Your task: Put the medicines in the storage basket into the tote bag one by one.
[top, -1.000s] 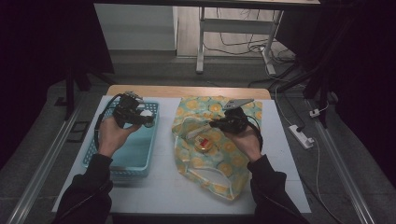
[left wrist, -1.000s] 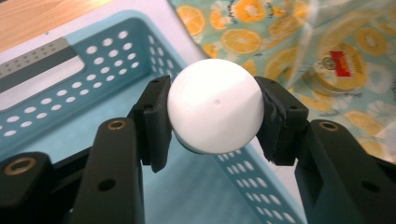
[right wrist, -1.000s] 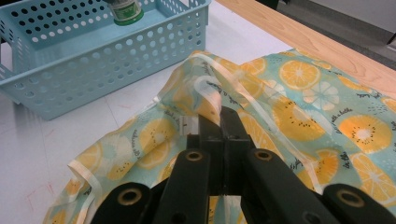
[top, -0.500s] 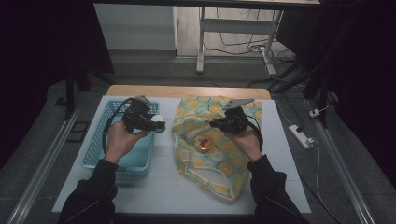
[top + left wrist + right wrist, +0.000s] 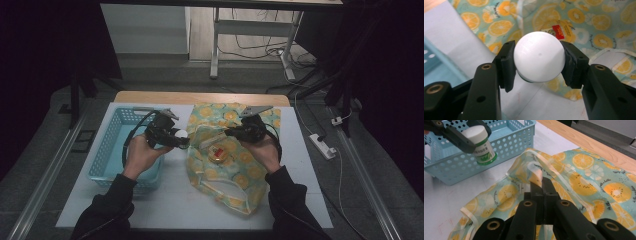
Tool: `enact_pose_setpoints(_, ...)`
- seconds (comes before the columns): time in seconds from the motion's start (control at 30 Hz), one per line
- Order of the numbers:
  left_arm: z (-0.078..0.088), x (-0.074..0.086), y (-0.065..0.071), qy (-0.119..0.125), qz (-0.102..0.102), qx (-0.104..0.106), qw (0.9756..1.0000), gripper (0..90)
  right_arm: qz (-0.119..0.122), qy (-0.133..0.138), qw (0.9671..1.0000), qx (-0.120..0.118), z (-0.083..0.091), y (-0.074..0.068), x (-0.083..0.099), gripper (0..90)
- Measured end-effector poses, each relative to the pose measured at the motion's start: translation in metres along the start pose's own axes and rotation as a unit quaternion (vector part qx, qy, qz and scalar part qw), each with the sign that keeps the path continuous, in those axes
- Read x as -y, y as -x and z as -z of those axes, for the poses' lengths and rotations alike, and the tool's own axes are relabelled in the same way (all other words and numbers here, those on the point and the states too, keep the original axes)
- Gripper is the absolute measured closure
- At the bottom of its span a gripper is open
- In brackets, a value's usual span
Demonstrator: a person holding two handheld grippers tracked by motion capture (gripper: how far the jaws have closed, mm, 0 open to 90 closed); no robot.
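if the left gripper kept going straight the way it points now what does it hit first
Probably the fruit-print bag. The left gripper, shut on the white-capped bottle, aims at the bag's opening and the small jar there; depth is unclear.

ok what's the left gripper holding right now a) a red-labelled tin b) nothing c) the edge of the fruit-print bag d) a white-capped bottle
d: the left gripper has its jaws pressed on either side of the white-capped bottle, carried in the air between the blue basket and the fruit-print bag; the right gripper view shows the same bottle with its green label.
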State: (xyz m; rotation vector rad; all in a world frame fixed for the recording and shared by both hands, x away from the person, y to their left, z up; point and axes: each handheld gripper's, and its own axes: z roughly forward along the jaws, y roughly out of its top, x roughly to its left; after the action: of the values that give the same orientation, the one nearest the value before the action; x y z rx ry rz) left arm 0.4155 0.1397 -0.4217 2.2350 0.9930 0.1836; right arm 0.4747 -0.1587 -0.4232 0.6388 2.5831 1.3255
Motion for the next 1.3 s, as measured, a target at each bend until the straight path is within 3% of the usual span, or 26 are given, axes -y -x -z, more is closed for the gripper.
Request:
enact_pose_setpoints(0.33, -0.017, -0.008, 0.013, -0.005, -0.016, 0.018, 0.9997, 50.3, 0.0, 0.001, 1.0, 0.001, 0.0, 0.0, 0.0, 90.0)
enact_pose_setpoints(0.8, -0.044, -0.032, 0.032, -0.01, -0.043, 0.032, 0.9985, 50.3, 0.0, 0.003, 1.0, 0.003, 0.0, 0.0, 0.0, 90.0)
enact_pose_setpoints(1.3, -0.078, -0.053, 0.042, -0.018, -0.058, 0.036, 0.9975, 50.2, 0.002, 0.004, 1.0, 0.007, 0.001, 0.0, 0.0, 90.0)
